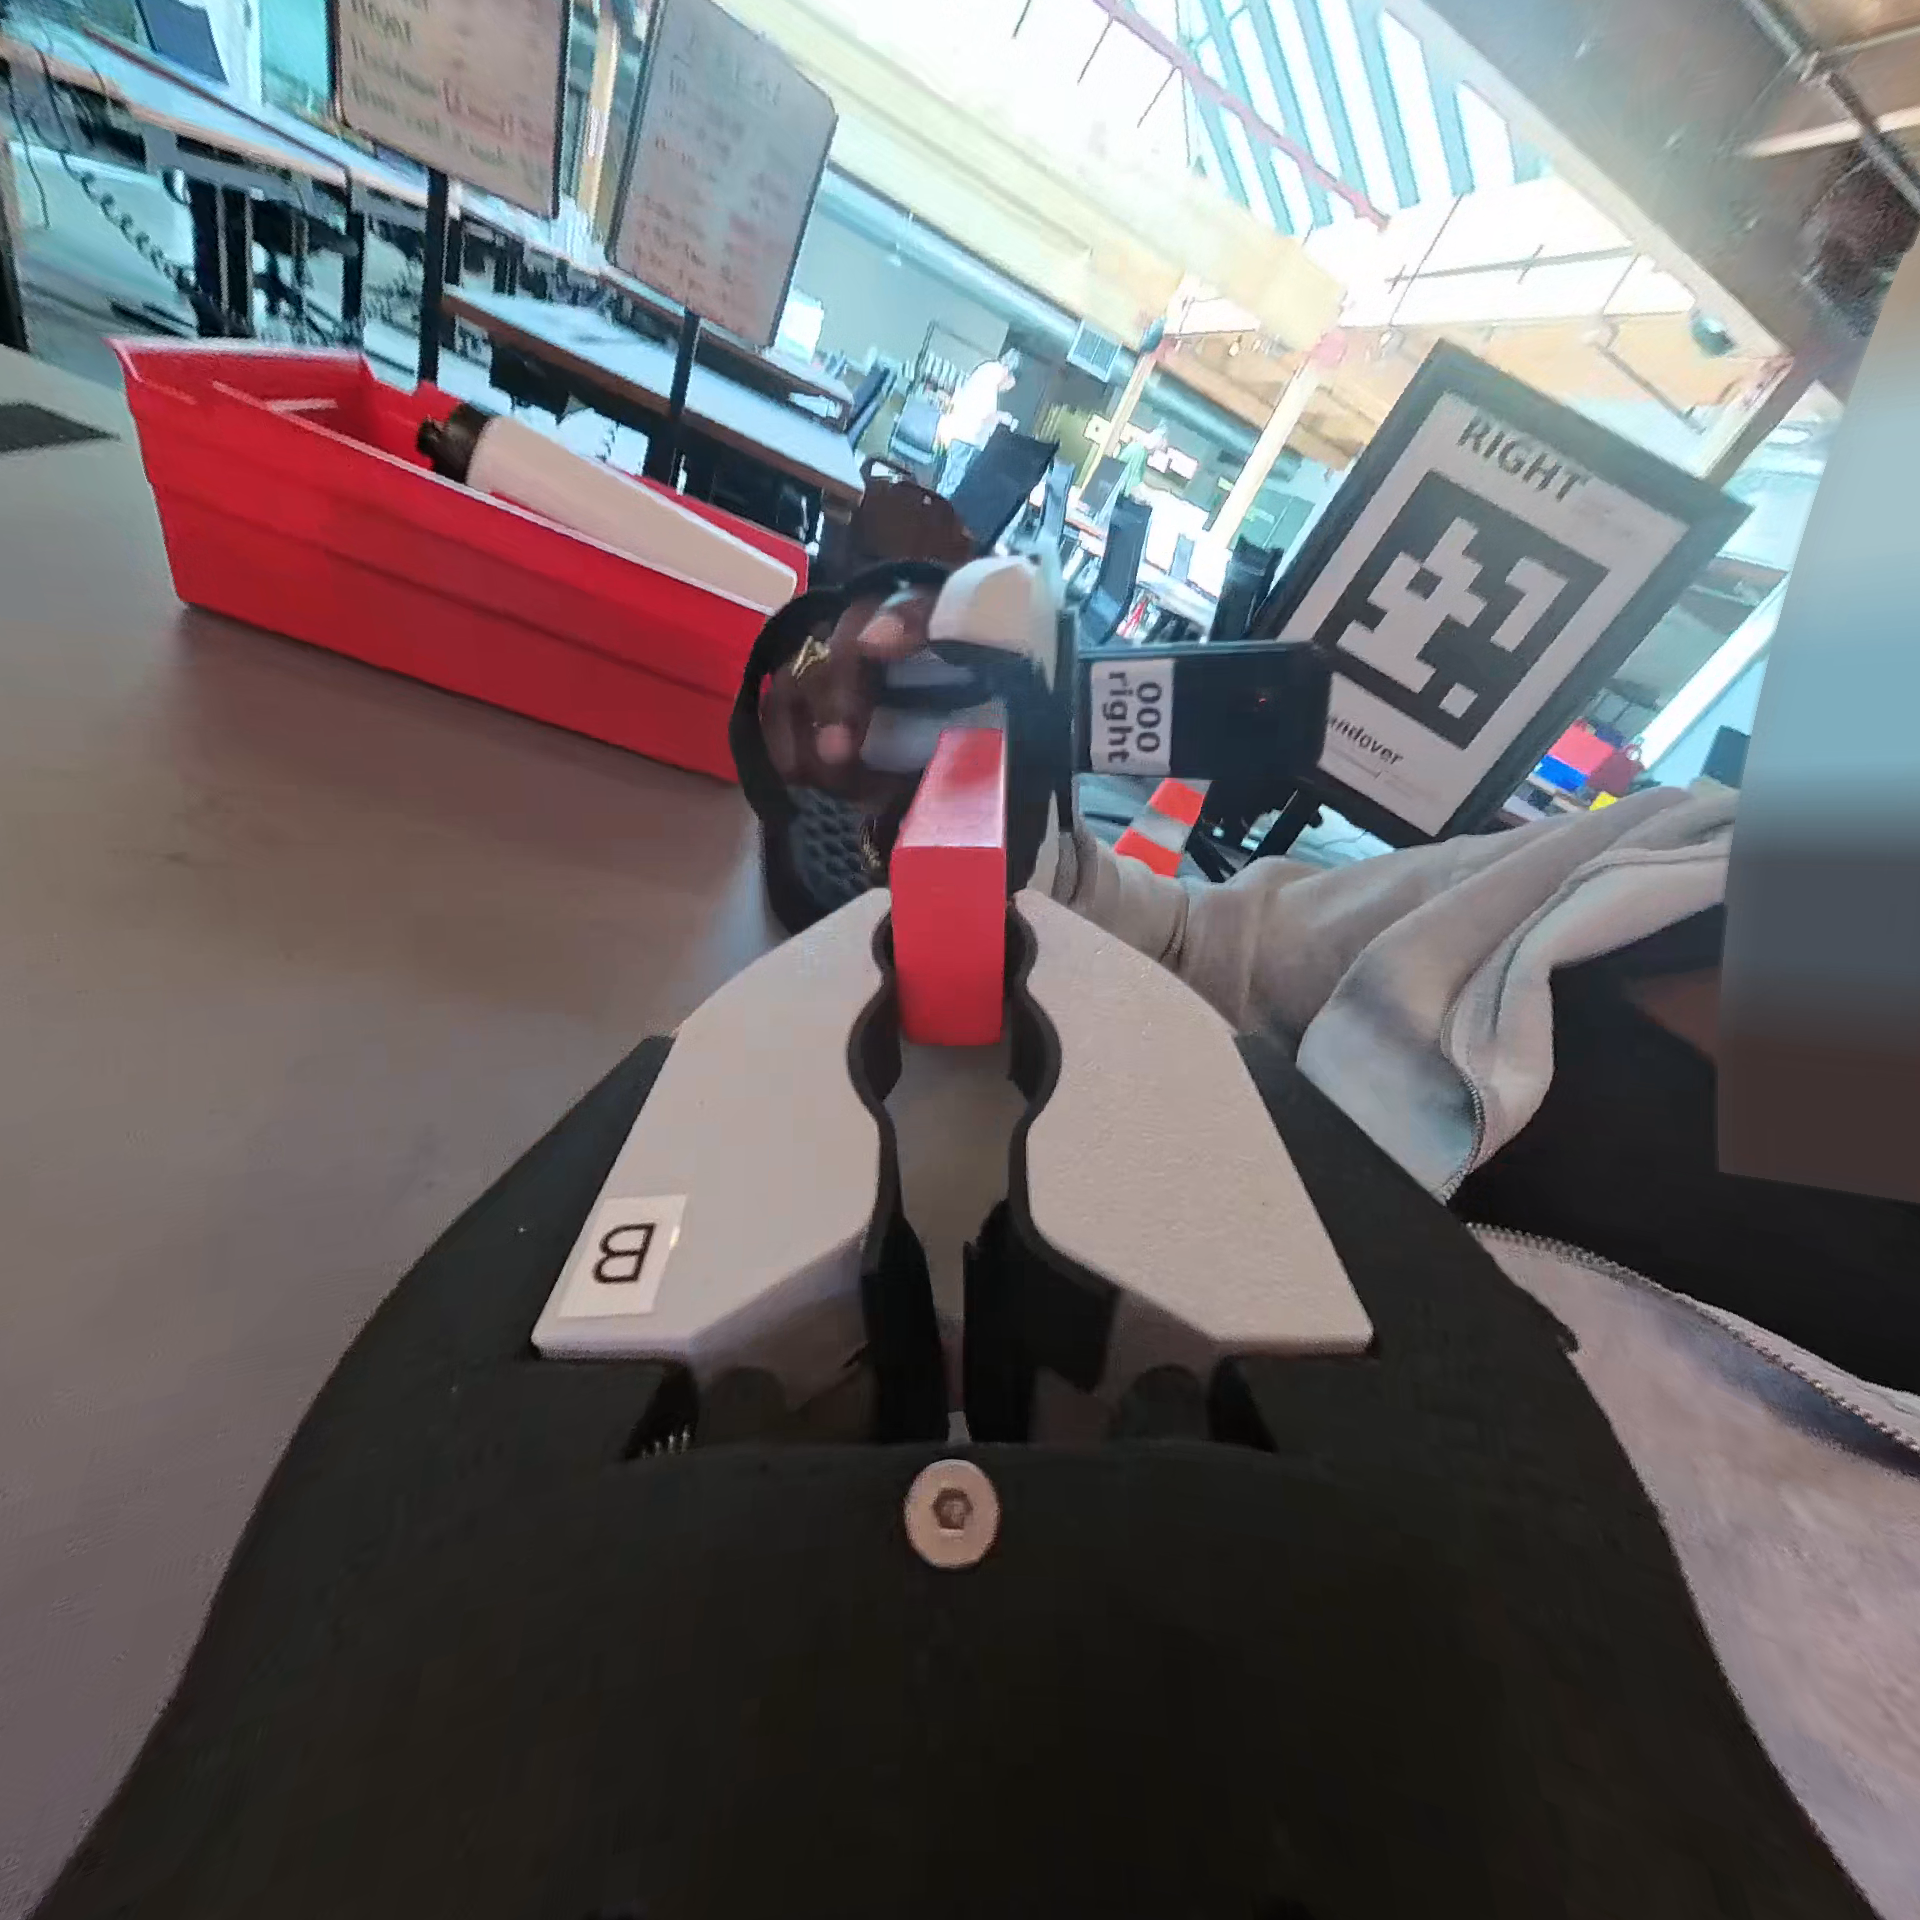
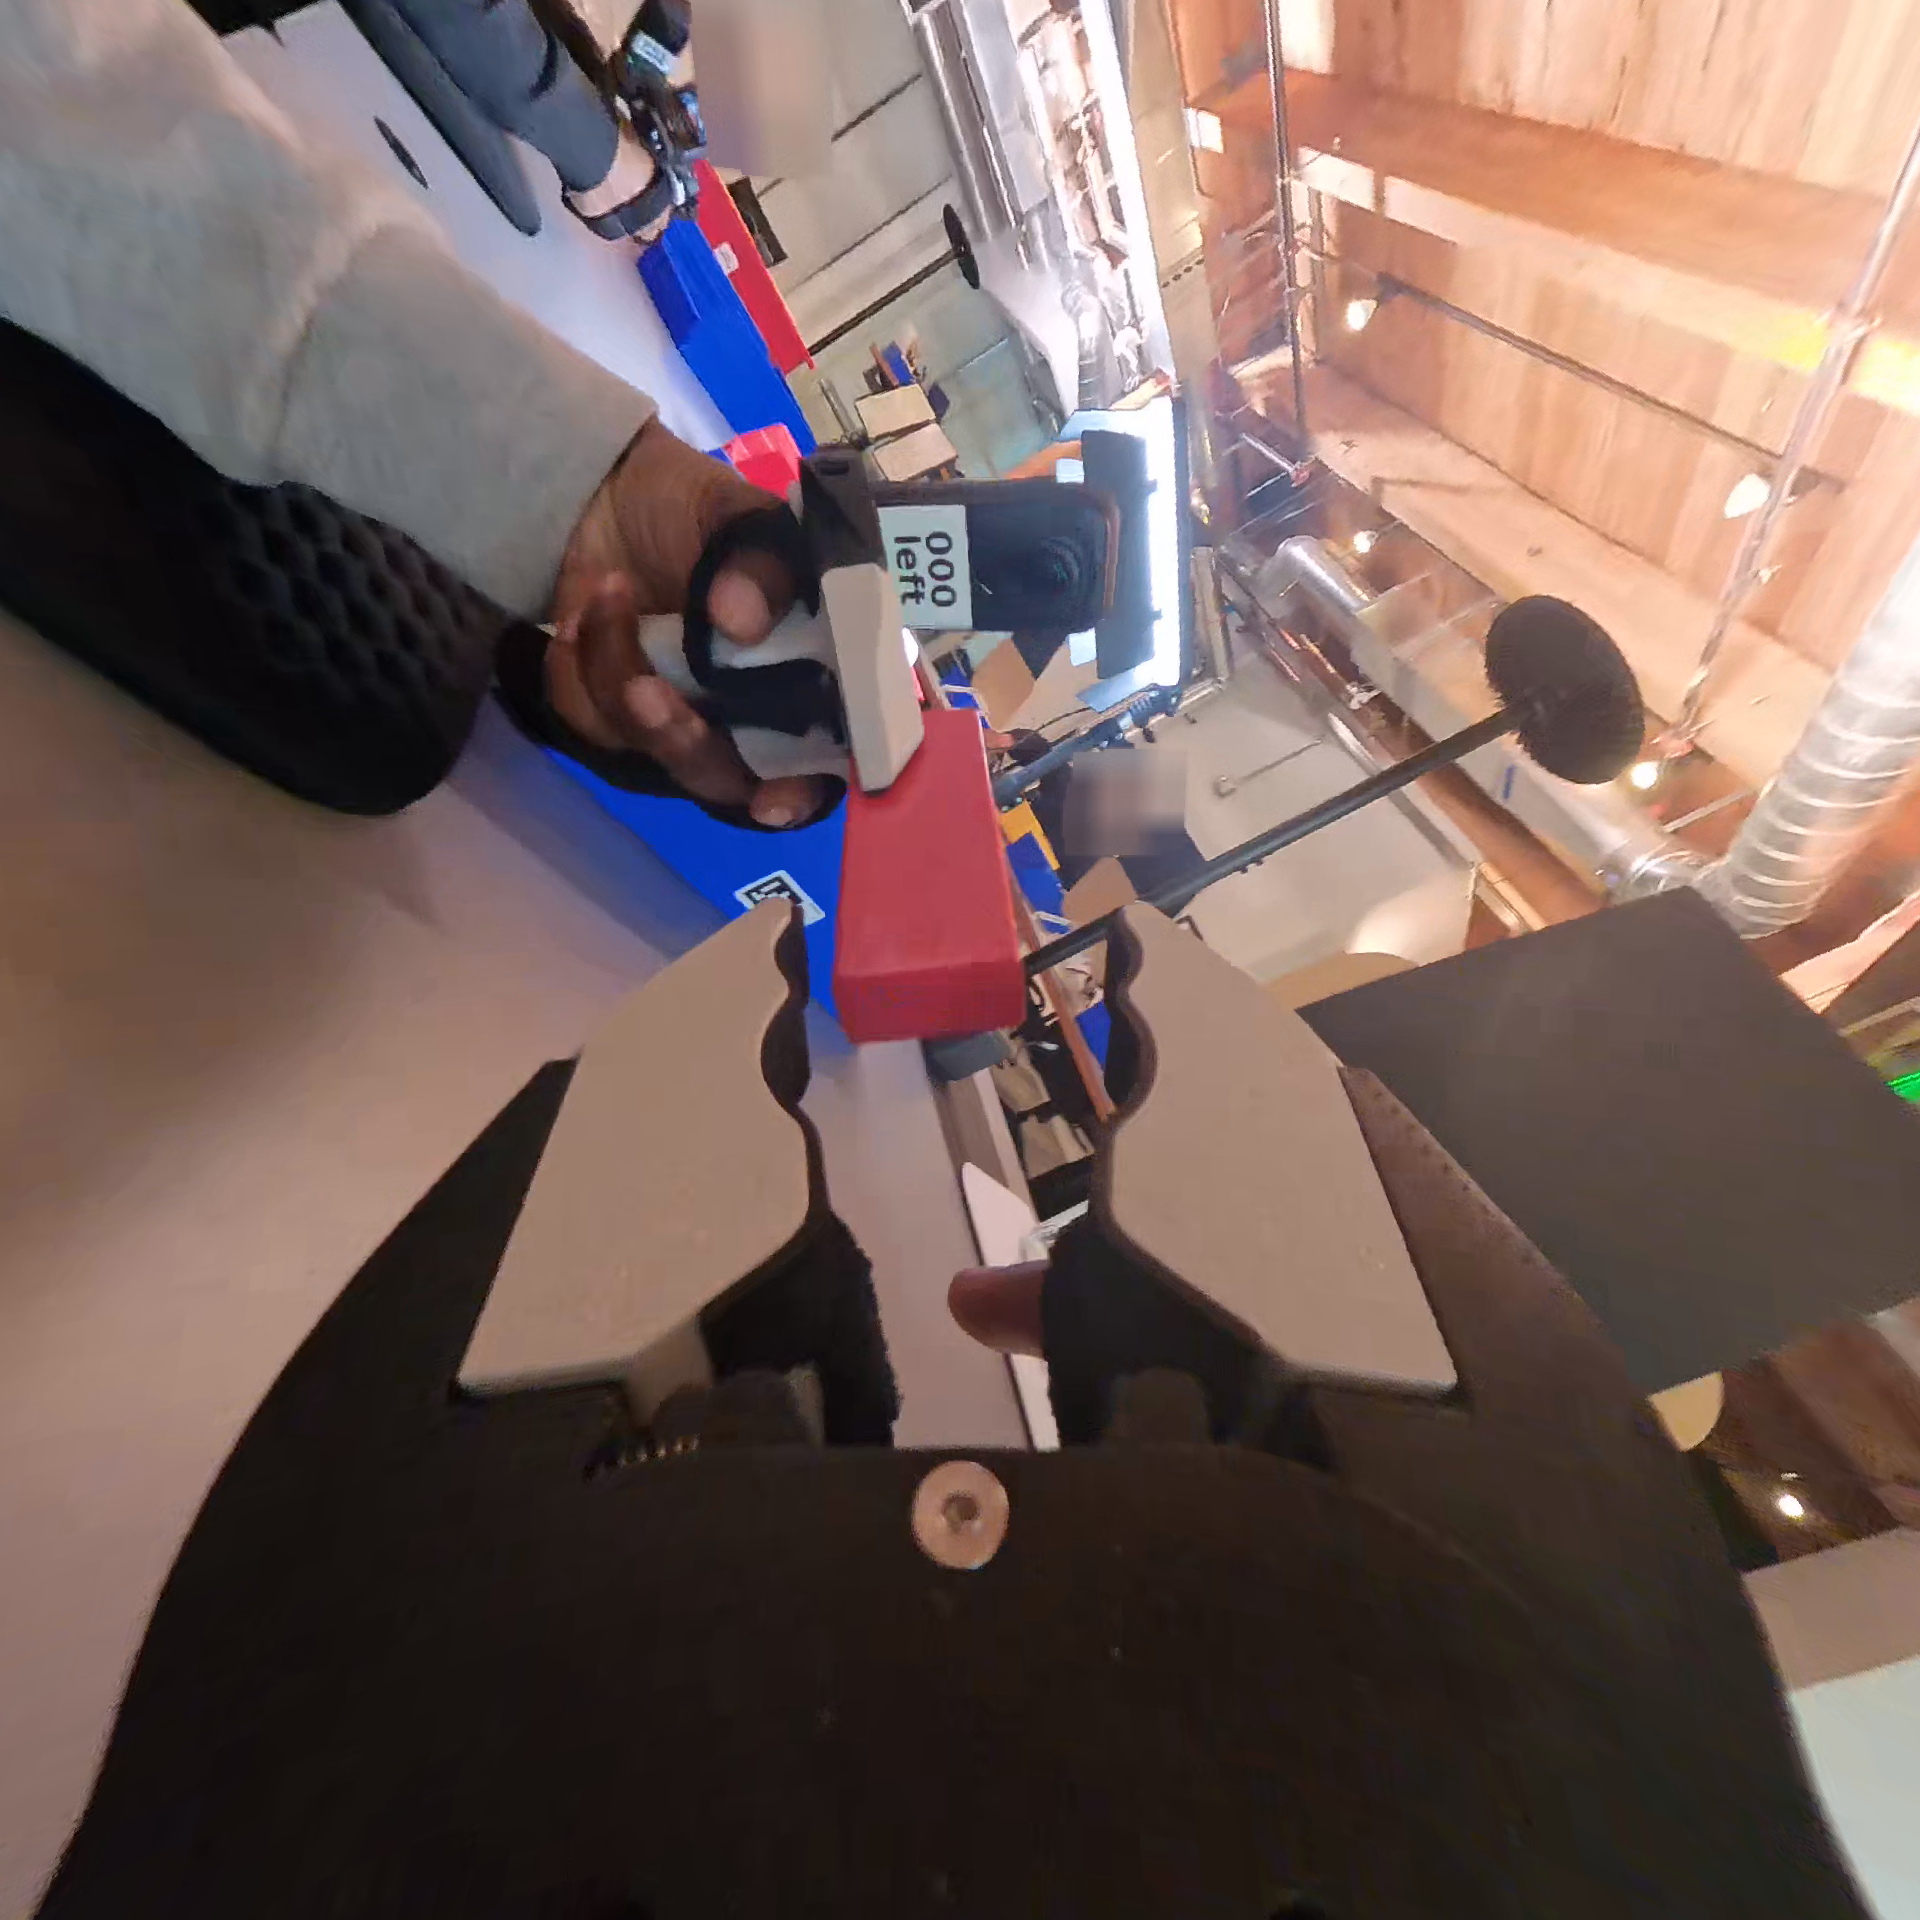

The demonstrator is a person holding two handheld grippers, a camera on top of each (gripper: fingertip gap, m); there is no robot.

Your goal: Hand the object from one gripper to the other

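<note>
A red rectangular block [image 1: 948, 883] is clamped between the grey fingers of my left gripper [image 1: 951, 925], which is shut on its near end and holds it above the table. In the right wrist view the block [image 2: 925, 894] points toward me. My right gripper [image 2: 956, 925] is open, with the block's free end between its fingertips and a gap on each side. The left gripper [image 2: 883, 748] holds the far end there. In the left wrist view the right gripper [image 1: 961, 675] shows behind the block, held by a hand.
A red bin [image 1: 416, 582] holding a white bottle [image 1: 613, 499] stands on the brown table [image 1: 260, 1039] at the left. A framed marker sign [image 1: 1475, 603] stands at the right. A grey sleeve [image 1: 1455, 987] lies alongside. Blue bins [image 2: 727, 842] lie behind the block. The grippers are tip to tip, or close to it.
</note>
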